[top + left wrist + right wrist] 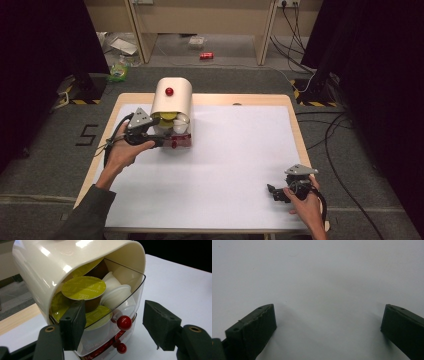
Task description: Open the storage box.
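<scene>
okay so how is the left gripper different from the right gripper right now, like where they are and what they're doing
The left gripper is at the cream capsule dispenser on the table's far left; the right gripper is at the near right, with bare white table cover around it. The left gripper's jaws stand either side of the dispenser's red knob; the right gripper's jaws have nothing between them. Both are open and hand-held.

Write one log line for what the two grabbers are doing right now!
left gripper: open, at capsule holder front, red knob between jaws | right gripper: open, empty, over white table cover | drawer: partly out, capsules inside
</scene>
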The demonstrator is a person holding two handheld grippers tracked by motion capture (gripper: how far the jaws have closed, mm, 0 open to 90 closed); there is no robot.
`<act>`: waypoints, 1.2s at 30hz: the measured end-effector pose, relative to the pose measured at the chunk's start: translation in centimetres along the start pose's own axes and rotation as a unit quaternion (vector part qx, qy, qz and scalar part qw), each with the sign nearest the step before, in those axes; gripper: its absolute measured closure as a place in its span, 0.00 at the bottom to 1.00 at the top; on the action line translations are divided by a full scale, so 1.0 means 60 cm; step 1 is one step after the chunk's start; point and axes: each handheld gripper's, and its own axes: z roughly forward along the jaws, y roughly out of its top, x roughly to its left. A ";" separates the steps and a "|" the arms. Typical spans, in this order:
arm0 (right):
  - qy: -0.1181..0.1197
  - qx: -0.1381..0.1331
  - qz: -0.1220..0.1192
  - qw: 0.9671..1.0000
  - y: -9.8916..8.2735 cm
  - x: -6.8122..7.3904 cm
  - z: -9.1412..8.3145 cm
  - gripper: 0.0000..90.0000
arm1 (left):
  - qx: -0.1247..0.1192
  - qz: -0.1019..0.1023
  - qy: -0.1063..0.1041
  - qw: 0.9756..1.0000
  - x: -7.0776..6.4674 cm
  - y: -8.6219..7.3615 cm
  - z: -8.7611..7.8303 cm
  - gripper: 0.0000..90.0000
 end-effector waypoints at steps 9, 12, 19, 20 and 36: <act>0.000 0.000 -0.001 1.000 0.000 0.000 0.000 0.00 | 0.003 -0.002 0.002 1.000 -0.011 -0.002 -0.012 0.38; 0.000 0.000 -0.001 1.000 0.000 0.000 0.000 0.00 | 0.000 -0.003 0.000 1.000 -0.014 -0.006 -0.016 0.38; 0.000 0.000 -0.001 1.000 0.000 0.000 0.000 0.00 | -0.006 0.004 -0.001 1.000 -0.026 -0.017 -0.029 0.38; 0.000 0.000 -0.001 1.000 0.000 0.000 0.000 0.00 | -0.006 0.003 -0.001 1.000 -0.027 -0.018 -0.029 0.38; 0.000 -0.001 -0.001 1.000 0.000 0.000 0.000 0.00 | -0.007 0.004 -0.007 1.000 -0.039 -0.027 -0.043 0.38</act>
